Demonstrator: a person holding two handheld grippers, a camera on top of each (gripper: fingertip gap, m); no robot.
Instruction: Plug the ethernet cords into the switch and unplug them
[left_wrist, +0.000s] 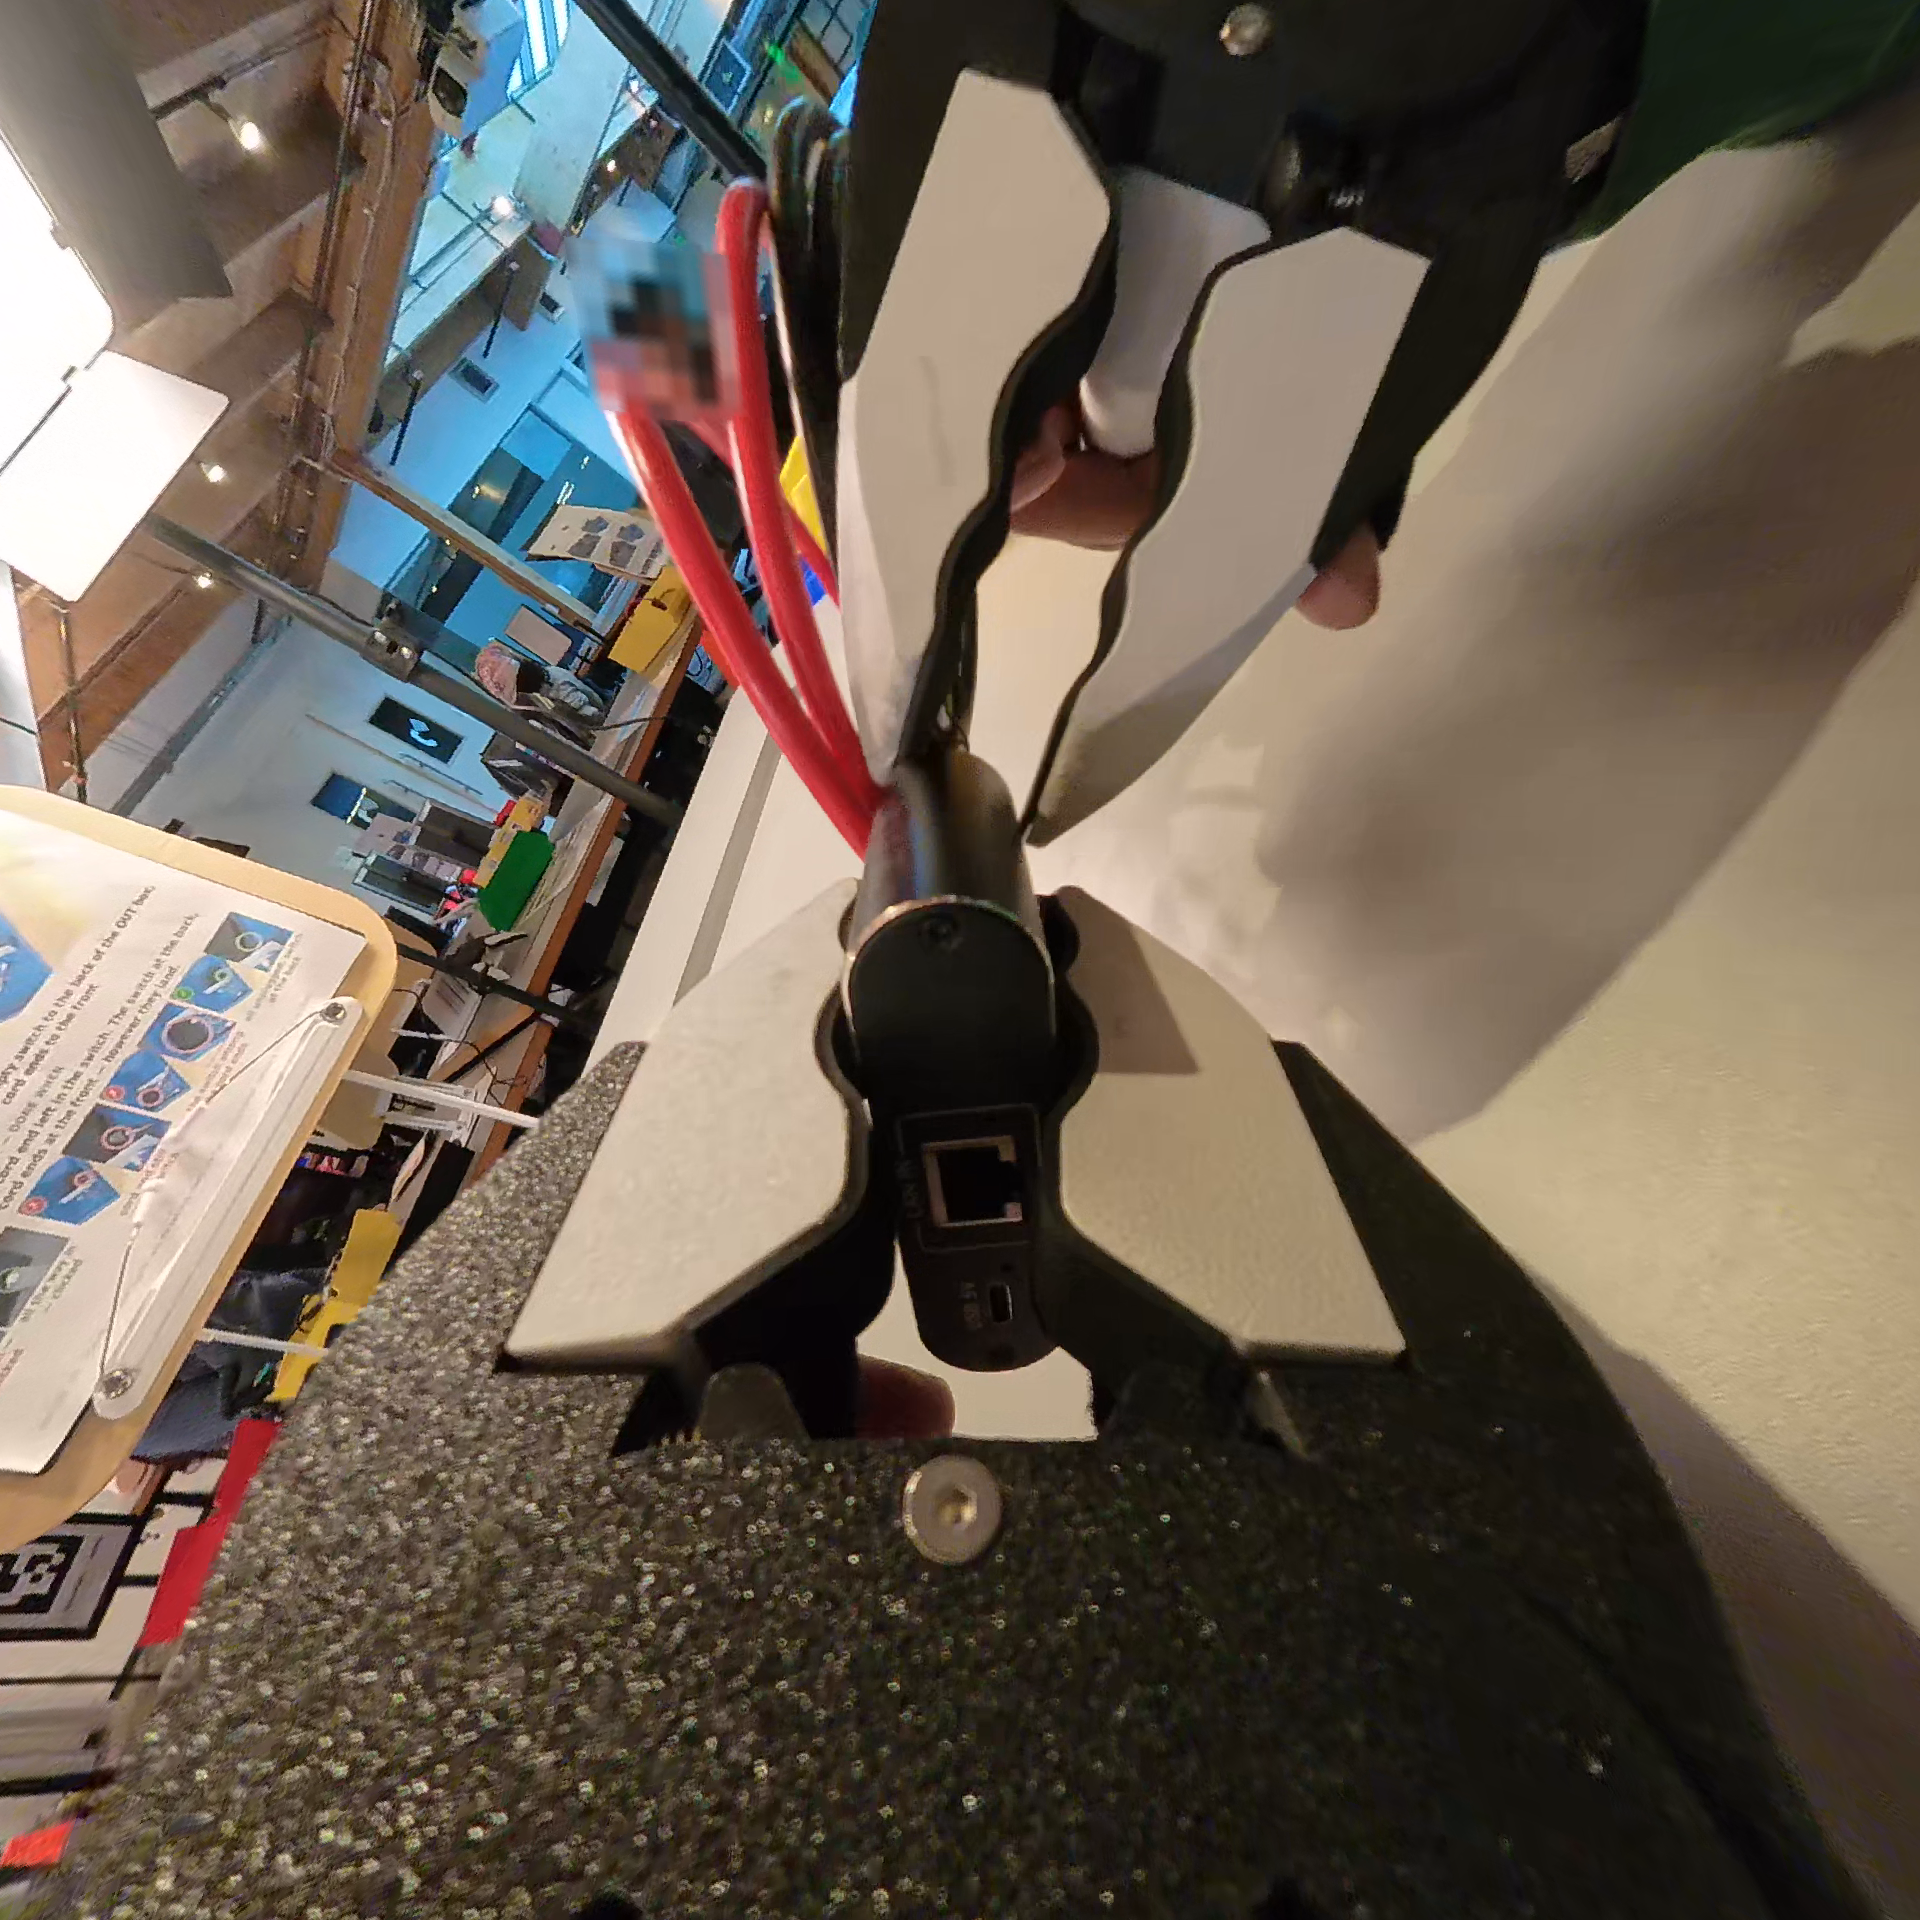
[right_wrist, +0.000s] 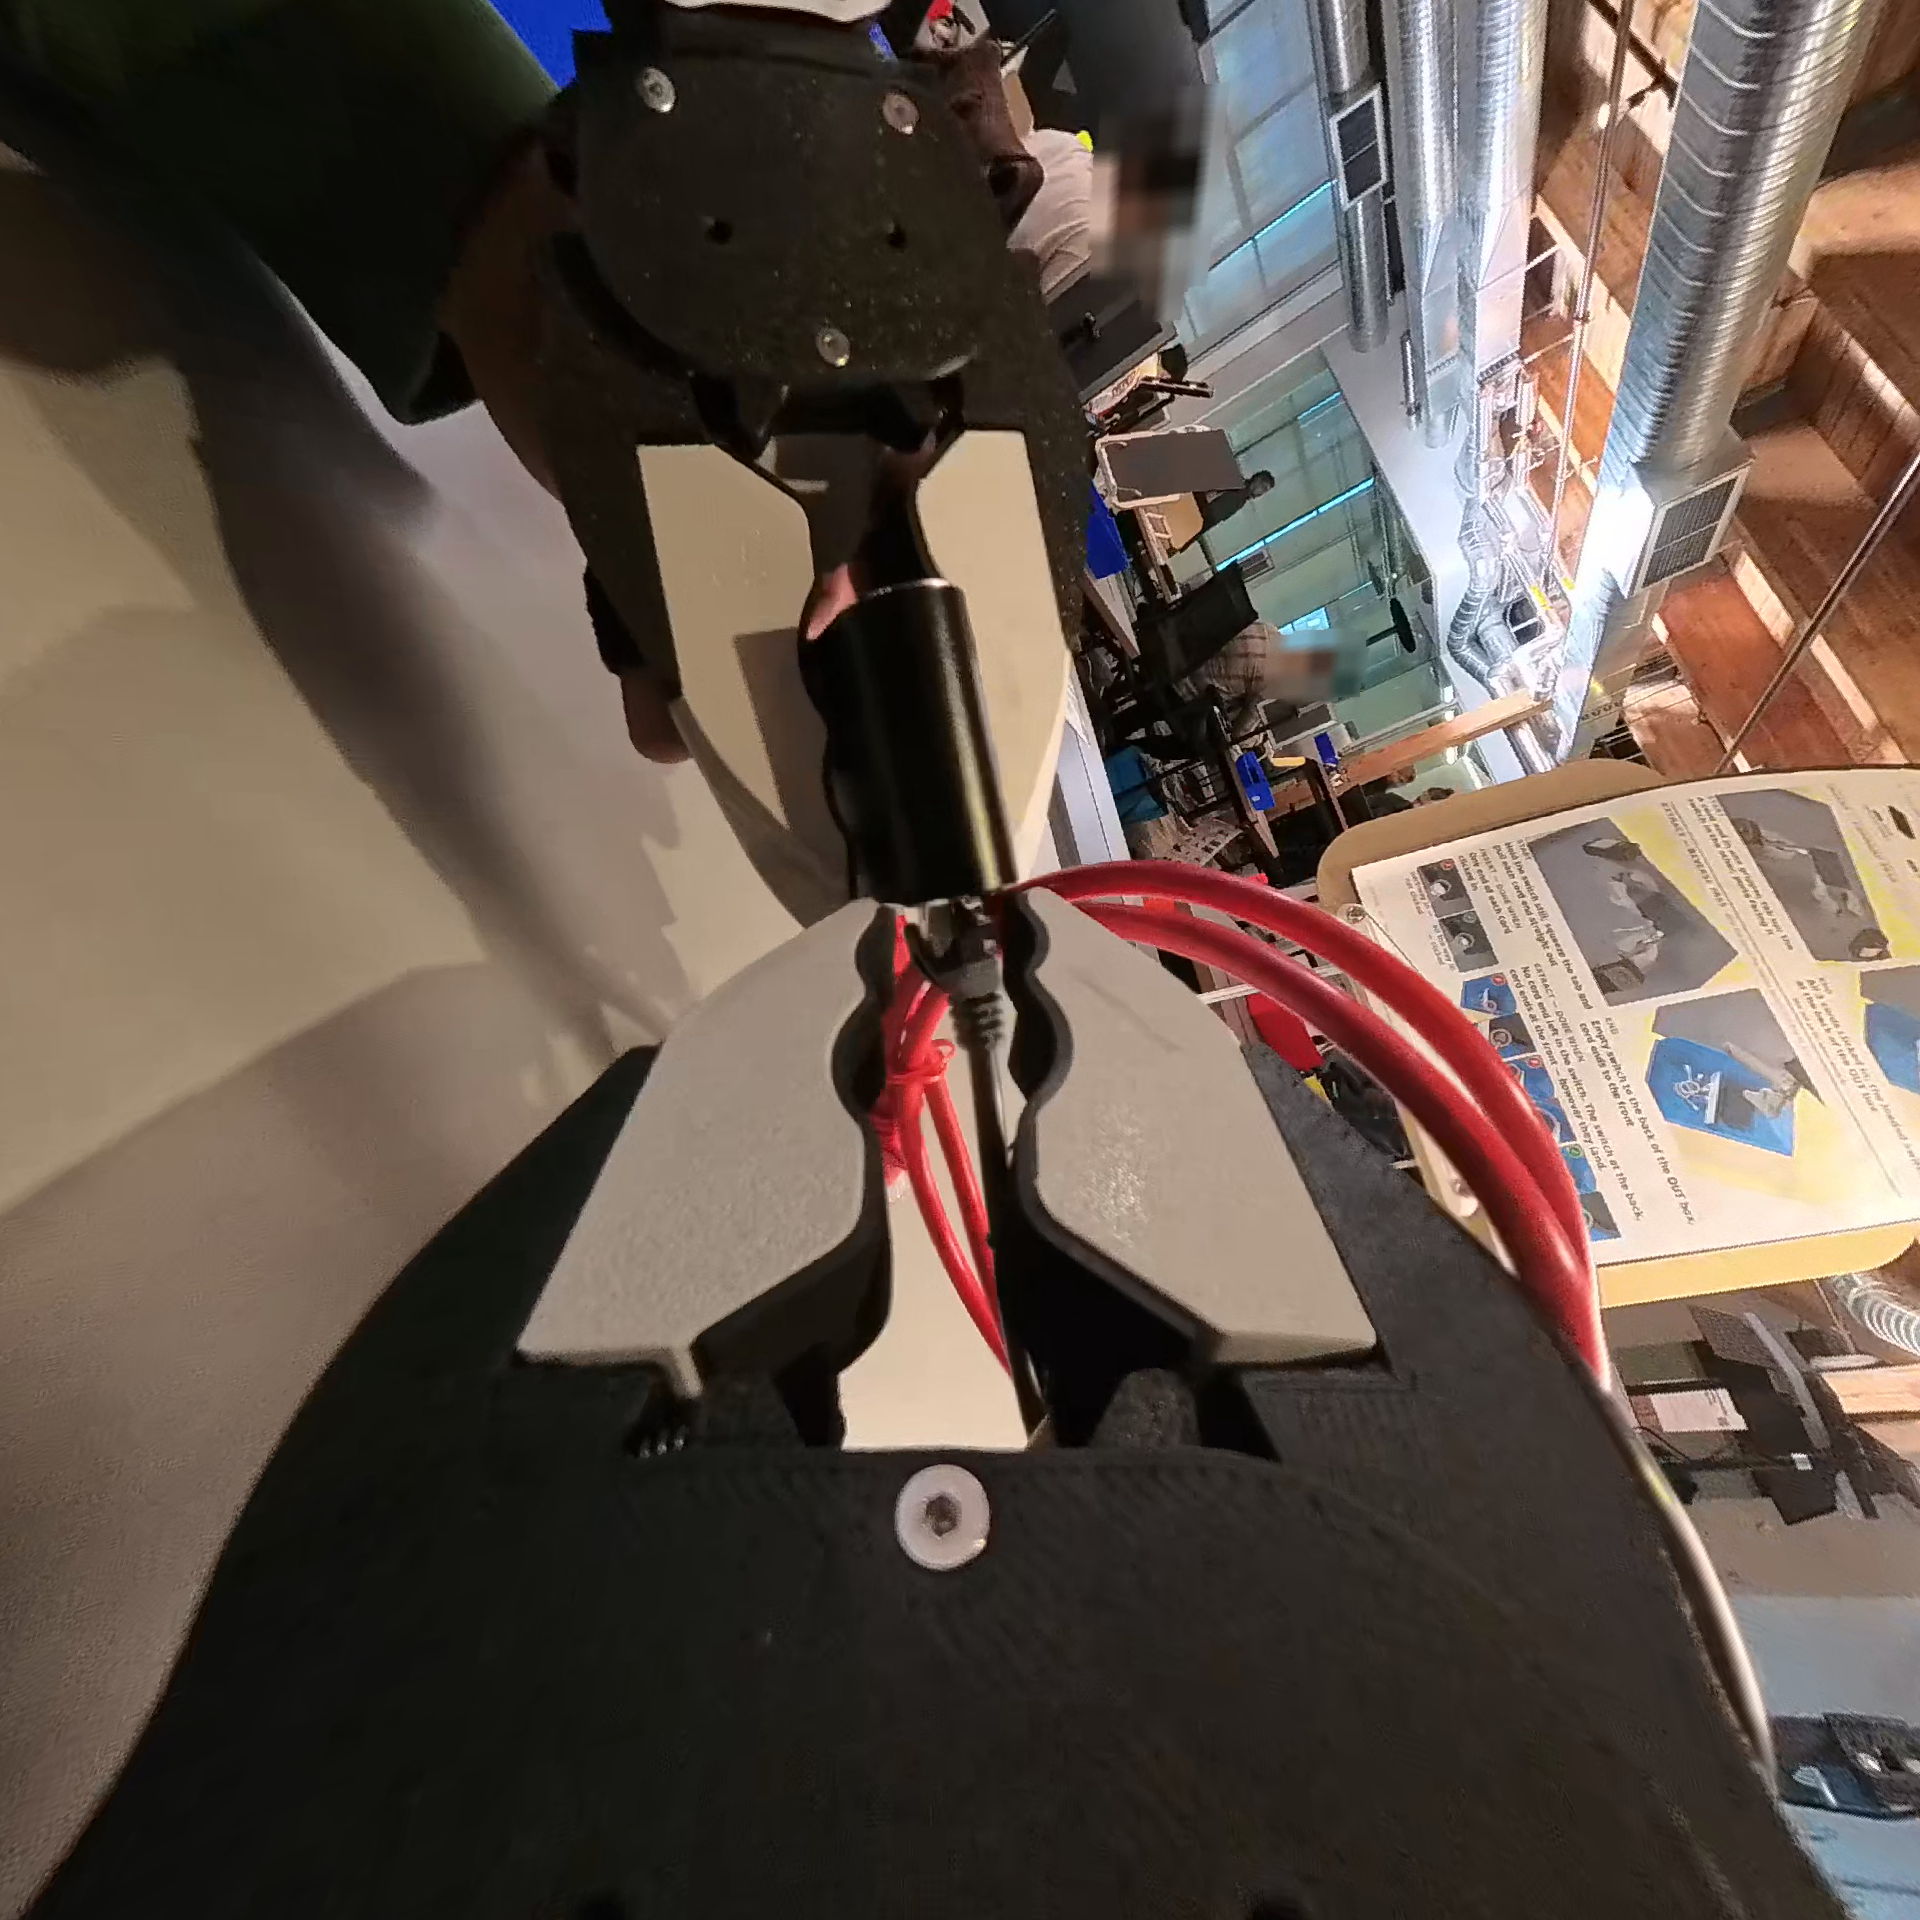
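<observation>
Above a pale desk (left_wrist: 1558, 727) in a busy workshop, the left gripper (left_wrist: 951, 1039) clamped the black switch (left_wrist: 951, 1091) lengthwise, while the right gripper (right_wrist: 951, 935), directly opposite, had its fingers closed on a black cord plug (right_wrist: 961, 977) at the switch's far end beside red cords (right_wrist: 1351, 997).

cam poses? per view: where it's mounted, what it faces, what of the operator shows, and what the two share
Left wrist view: on the left gripper, looking along its fingers at the black switch it clamps, with the right gripper opposite; fingertips and a green sleeve show.
Right wrist view: on the right gripper, looking back at the switch and left gripper; black cord between its fingers, a hand behind.
Shared: switch, red cords, both grippers, instruction sheet.
</observation>
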